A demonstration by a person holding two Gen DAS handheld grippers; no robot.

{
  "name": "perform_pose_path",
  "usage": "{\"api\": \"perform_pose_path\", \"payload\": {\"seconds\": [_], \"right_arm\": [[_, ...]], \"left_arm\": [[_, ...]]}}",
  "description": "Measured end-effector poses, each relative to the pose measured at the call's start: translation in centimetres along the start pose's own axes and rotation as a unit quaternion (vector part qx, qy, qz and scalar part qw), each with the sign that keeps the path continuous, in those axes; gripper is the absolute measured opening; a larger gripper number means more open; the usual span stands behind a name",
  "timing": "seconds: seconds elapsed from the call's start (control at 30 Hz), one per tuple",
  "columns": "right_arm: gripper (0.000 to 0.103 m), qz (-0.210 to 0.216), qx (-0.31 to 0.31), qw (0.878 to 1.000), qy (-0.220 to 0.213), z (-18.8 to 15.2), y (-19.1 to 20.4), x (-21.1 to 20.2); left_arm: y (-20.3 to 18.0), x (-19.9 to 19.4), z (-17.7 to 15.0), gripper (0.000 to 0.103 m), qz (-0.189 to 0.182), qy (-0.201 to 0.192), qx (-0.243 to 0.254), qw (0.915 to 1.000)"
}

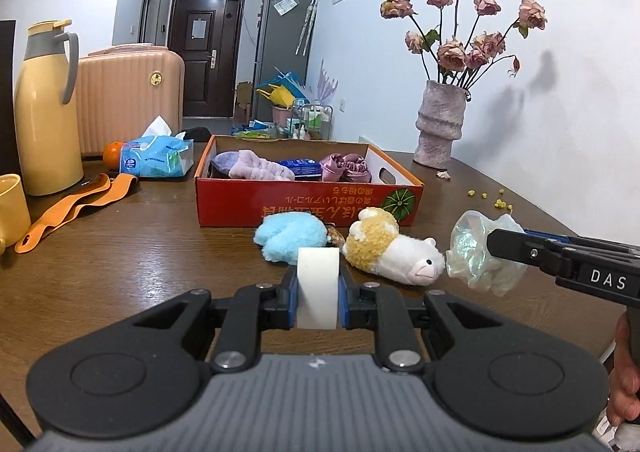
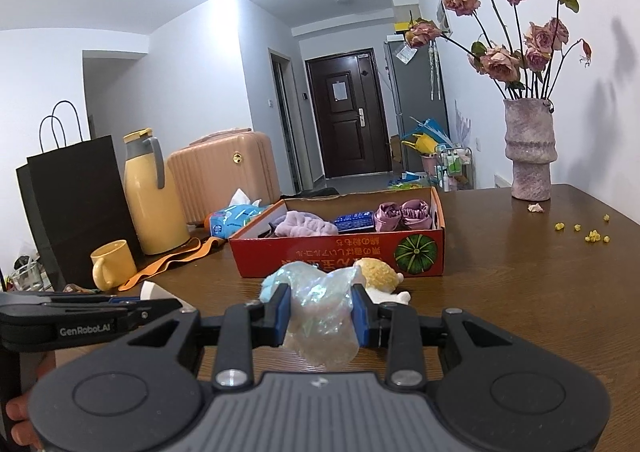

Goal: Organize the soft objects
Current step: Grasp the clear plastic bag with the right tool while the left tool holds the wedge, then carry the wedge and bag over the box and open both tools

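two tools grip things above the table (image 1: 140,252): left tool (image 1: 318,292) clamps a white roll (image 1: 318,284), perhaps tape; right tool (image 2: 320,316) pinches an iridescent scrunchie (image 2: 320,316), near the red box (image 1: 304,203).

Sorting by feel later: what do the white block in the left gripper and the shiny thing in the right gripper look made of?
The white block looks like matte foam or sponge: flat faces, no shine; foam is a guess. The shiny thing looks like thin iridescent translucent fabric or film: crumpled folds with a pearly sheen, pinched by the right gripper.
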State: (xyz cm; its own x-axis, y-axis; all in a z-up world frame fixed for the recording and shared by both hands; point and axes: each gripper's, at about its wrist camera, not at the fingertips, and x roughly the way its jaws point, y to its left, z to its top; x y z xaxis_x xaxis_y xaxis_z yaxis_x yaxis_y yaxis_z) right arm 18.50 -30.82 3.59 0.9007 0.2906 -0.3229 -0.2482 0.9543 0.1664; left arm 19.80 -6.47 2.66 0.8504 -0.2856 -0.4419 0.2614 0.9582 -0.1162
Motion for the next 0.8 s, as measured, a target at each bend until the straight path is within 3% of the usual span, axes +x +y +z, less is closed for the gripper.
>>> {"api": "perform_pose_path", "payload": {"seconds": [0.23, 0.4, 0.57, 0.8], "right_arm": [[0.031, -0.007, -0.008, 1.0, -0.001, 1.5, -0.9, 2.2], [0.031, -0.007, -0.028, 0.999, -0.014, 4.7, -2.3, 5.4], [0.031, -0.004, -0.033, 0.999, -0.008, 9.4, -4.9, 12.0], [0.031, -0.026, -0.015, 0.998, 0.062, 14.0, -10.0, 24.6]], "left_arm": [[0.3, 3.4, 2.8, 0.019, 0.0, -0.013, 0.019, 0.9997], [0.6, 9.1, 6.4, 0.019, -0.005, -0.018, 0.054, 0.9984], [1.0, 17.0, 12.1, 0.019, -0.037, -0.005, 0.051, 0.998], [1.7, 30.3, 16.3, 0.019, -0.049, 0.082, 0.019, 0.9952]]}}
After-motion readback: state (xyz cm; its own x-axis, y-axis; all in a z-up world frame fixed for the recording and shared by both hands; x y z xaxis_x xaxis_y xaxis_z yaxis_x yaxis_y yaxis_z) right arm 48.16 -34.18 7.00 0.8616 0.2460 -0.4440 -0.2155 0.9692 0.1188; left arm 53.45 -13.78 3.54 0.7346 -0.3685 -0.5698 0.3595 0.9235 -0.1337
